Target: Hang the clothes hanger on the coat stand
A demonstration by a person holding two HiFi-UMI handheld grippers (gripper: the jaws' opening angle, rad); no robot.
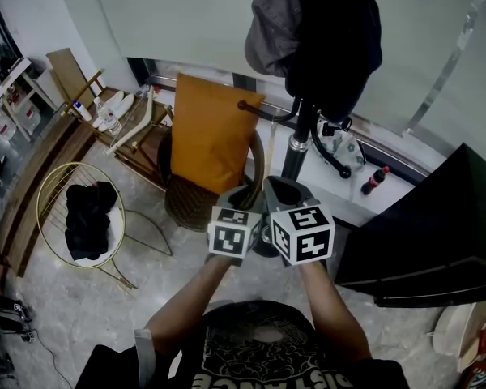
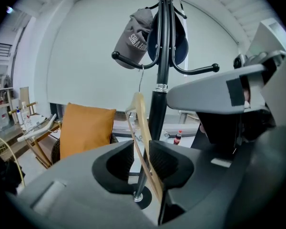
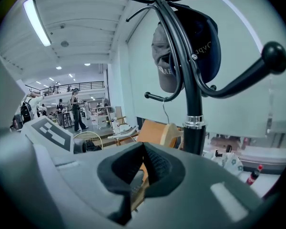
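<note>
A black coat stand rises just ahead of me, with a grey cap and a dark cap on its upper hooks. Both grippers sit side by side before its pole. The left gripper is shut on a pale wooden hanger, seen edge-on. The hanger's wire hook reaches up to a curved lower arm of the stand; I cannot tell whether it rests on it. The right gripper is shut on the same hanger. In the head view the left gripper and right gripper hide the hanger.
An orange cushion leans in a wicker chair just left of the stand. A gold wire basket holding black clothes stands further left, beside a wooden rack. A black cabinet is at right, a cola bottle behind the stand.
</note>
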